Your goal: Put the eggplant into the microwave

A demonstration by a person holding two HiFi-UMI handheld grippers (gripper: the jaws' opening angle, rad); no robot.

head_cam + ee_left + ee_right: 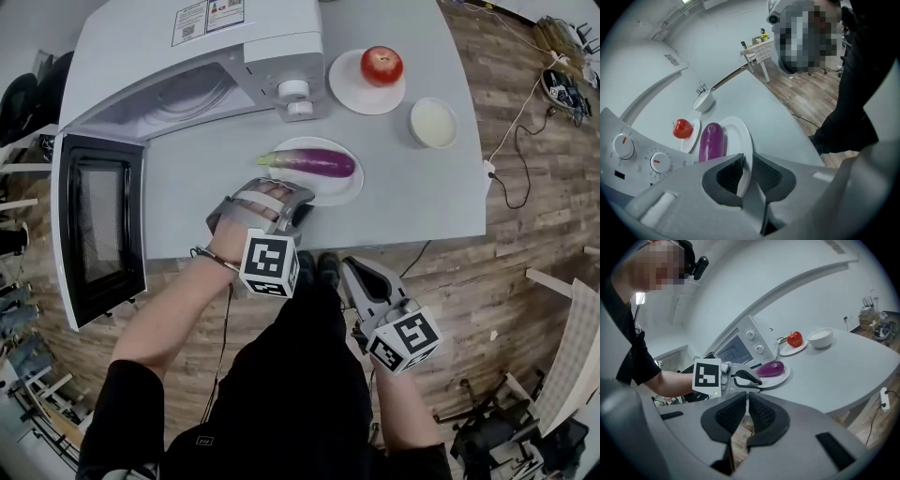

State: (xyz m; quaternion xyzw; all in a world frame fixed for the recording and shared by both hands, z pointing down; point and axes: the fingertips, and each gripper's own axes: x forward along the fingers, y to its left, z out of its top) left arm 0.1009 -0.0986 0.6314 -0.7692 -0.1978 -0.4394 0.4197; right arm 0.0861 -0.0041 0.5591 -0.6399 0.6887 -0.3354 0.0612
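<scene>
A grey table (412, 187) is seen, with a white microwave (187, 75) at its far left; the microwave's door (98, 225) is swung wide open toward the near left. A white plate (328, 189) is set near the table's middle, just right of the microwave's open mouth, and the purple eggplant (314, 162) is laid lengthwise across it, outside the microwave. The near rim of this plate is clamped between the pads of the left gripper (747, 164). The right gripper (746, 401) is held off the near edge of the table, its jaws drawn together with nothing between them. At the far right a small bowl (433, 123) and a red apple (382, 65) on a saucer (352, 94) are placed.
</scene>
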